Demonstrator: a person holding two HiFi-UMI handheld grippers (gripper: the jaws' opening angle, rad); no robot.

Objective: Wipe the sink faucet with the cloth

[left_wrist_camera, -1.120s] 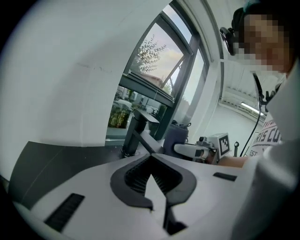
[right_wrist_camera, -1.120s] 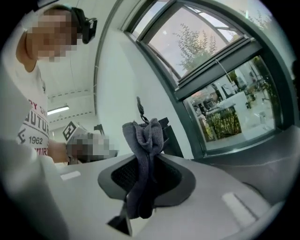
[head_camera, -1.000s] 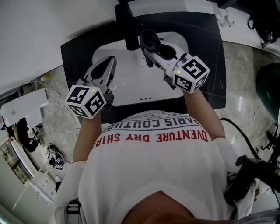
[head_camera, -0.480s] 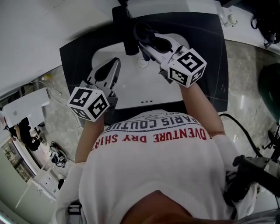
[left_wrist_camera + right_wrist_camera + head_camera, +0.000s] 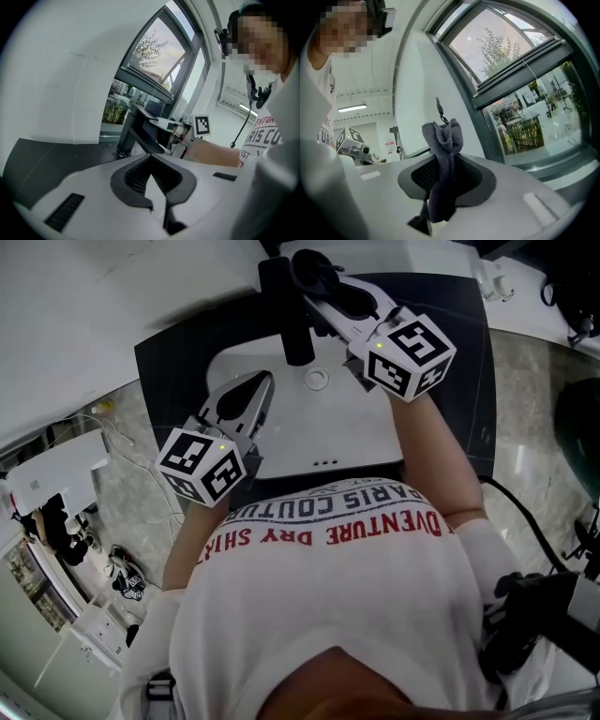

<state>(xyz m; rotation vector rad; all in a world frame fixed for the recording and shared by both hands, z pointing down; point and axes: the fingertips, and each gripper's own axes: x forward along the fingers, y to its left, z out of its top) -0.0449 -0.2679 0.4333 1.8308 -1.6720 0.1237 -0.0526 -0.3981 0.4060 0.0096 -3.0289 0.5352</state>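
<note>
The black faucet (image 5: 291, 315) stands at the back rim of the white sink (image 5: 370, 432). In the head view my right gripper (image 5: 309, 263) is raised just right of the faucet's top, over the back of the counter. It is shut on a dark grey cloth (image 5: 444, 140), which bunches above the jaws and hangs down between them in the right gripper view. My left gripper (image 5: 263, 382) hovers over the left half of the basin, shut and empty. In the left gripper view its tips (image 5: 151, 157) meet, with the faucet (image 5: 138, 129) just beyond them.
A black countertop (image 5: 455, 352) surrounds the sink, and a round drain (image 5: 317, 379) lies in the basin. A white wall and a window rise behind the faucet. Small white items (image 5: 495, 282) sit at the counter's far right corner.
My right gripper has carried the cloth up from the faucet's spout over the basin to beside the faucet's top. The left gripper has drifted slightly right.
</note>
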